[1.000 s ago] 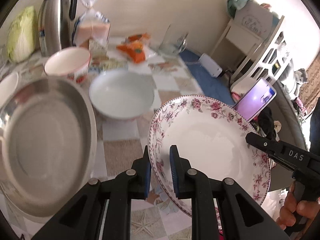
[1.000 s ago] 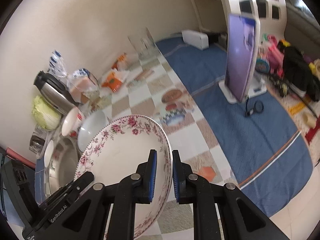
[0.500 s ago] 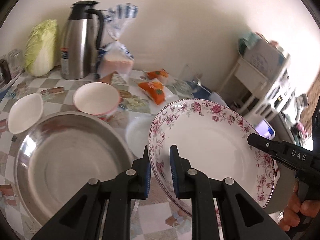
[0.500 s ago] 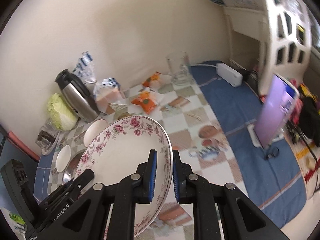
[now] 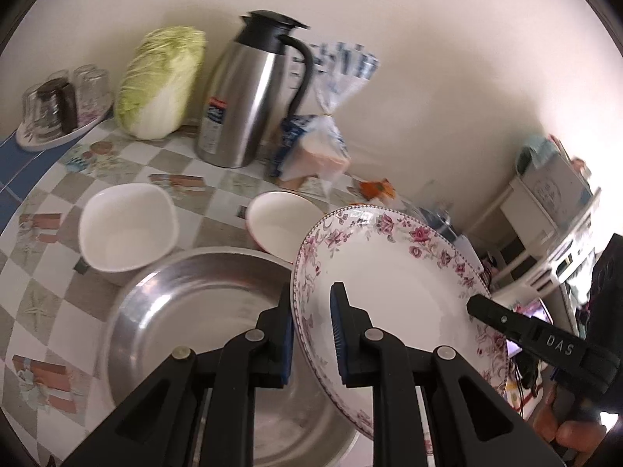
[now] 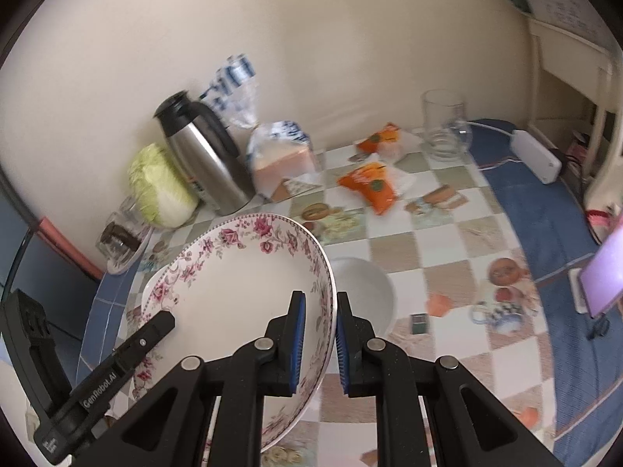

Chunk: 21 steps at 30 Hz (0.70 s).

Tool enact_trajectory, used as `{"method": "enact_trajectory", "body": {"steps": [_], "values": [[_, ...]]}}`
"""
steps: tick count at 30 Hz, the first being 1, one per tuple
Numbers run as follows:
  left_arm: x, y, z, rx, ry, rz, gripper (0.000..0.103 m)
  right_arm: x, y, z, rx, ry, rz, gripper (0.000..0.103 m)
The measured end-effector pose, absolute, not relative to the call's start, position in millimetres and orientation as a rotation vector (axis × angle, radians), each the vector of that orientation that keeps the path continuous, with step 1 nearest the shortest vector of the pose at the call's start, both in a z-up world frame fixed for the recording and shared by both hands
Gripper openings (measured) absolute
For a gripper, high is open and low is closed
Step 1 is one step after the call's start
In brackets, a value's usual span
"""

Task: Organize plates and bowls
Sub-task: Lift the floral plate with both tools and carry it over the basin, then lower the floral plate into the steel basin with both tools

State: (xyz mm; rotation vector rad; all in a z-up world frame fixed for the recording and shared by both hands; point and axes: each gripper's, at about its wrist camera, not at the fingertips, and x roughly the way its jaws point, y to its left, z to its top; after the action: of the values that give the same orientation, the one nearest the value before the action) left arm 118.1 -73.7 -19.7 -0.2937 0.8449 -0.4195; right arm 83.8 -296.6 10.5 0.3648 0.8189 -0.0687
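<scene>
A deep floral-rimmed plate [image 5: 393, 284] hangs above the table, held from both sides. My left gripper [image 5: 311, 311] is shut on its left rim, and my right gripper [image 6: 320, 319] is shut on its right rim [image 6: 325, 295]. Under the plate's left part lies a large steel basin [image 5: 187, 319]. Beyond the basin stand a square white bowl [image 5: 126, 227] and a round red-rimmed bowl [image 5: 280, 225]. In the right wrist view a white bowl [image 6: 366, 292] shows just right of the held plate.
At the back by the wall stand a steel thermos [image 5: 249, 93], a cabbage [image 5: 159, 81], a bread bag [image 5: 319, 148] and a tray of upturned glasses [image 5: 62, 113]. Orange snack packs [image 6: 368, 183] and a glass mug [image 6: 444, 128] lie further right.
Both grippers have carried the plate to the left across the table, over the steel basin. The views have swung toward the wall, so the thermos, cabbage and glasses now show.
</scene>
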Motion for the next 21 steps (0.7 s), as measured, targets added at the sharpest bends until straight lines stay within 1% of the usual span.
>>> {"method": "enact_trajectory", "body": {"steps": [8,21], "values": [[129,-35,-24,-0.330,0.850,-0.363,0.018,104,-261,8,0.332,0.823,-0.004,0.016],[140,18,-36,-0.367,0.883,-0.266,0.018,127,-210,-19,0.295,0.890,0.090,0.016]]}}
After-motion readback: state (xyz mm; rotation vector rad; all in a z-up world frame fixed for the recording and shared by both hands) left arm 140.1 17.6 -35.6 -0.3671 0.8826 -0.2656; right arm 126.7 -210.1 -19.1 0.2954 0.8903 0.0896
